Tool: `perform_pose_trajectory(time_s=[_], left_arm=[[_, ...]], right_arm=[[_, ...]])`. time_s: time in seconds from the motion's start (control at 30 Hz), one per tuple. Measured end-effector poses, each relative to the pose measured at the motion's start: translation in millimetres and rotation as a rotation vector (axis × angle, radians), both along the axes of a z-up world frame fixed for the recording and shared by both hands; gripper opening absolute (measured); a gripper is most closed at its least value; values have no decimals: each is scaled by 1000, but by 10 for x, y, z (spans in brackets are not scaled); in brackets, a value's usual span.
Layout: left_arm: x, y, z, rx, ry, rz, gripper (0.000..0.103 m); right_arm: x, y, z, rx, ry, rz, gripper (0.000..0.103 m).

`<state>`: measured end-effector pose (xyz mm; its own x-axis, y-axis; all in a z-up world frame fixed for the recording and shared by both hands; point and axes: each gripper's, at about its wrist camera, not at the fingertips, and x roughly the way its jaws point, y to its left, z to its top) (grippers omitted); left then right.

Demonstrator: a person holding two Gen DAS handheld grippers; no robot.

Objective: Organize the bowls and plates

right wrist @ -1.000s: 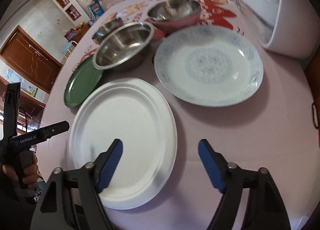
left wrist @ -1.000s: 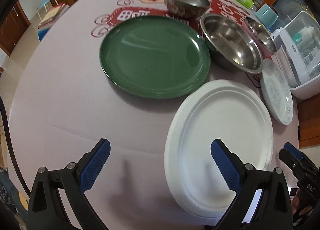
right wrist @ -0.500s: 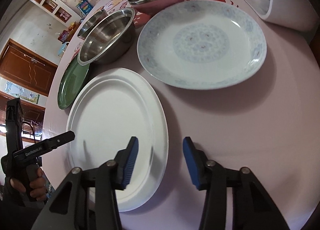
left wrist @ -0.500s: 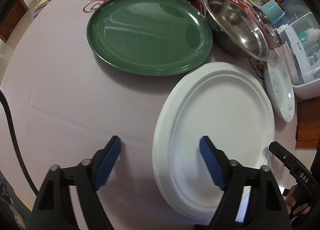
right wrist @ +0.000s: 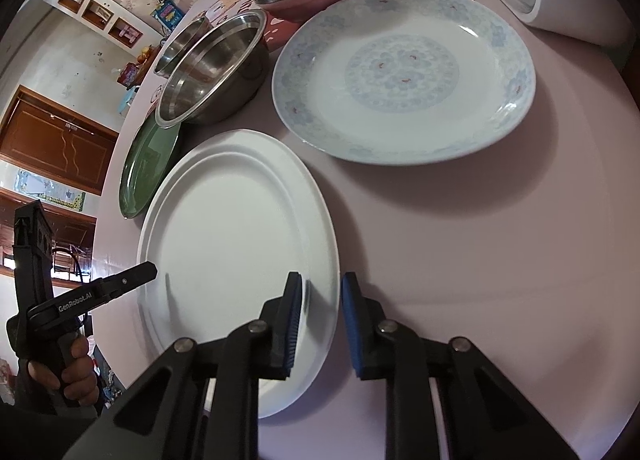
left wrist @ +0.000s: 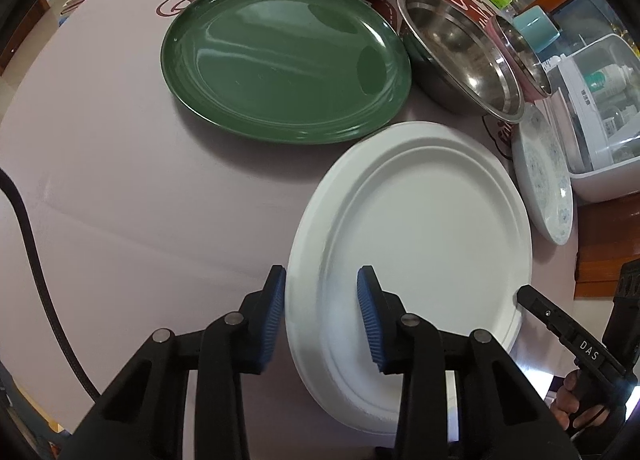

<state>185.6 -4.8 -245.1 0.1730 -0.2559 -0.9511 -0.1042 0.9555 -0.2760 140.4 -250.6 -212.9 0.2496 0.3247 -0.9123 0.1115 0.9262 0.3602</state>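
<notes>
Straddling opposite edges of the white plate [left wrist: 420, 228], both grippers have just been closing. The left gripper [left wrist: 322, 316] has narrowed jaws with the plate's rim between them; the right gripper [right wrist: 320, 320] likewise on the far rim. Whether the pads press yet, I cannot tell. The plate lies on the desk [left wrist: 120, 200]. The left view shows the green plate [left wrist: 280, 60] whole; the right view shows the patterned plate [right wrist: 404, 72] whole.
</notes>
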Motion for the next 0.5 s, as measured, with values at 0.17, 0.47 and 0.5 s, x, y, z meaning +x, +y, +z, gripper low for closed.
perform_pose_trajectory(time_s=[0.17,0.47,0.5], left_arm=[[-5,-8,7,-3,-6,-12,35],[-92,-24,150,6,-54,-17,35],[-111,-27,178,7,-62,-17,35]], right_arm=[[-12,9,22,-12,-3,-5,20],[-101,86,179,-33,-47,18,20],[-122,92,205,-35,-54,21,20]])
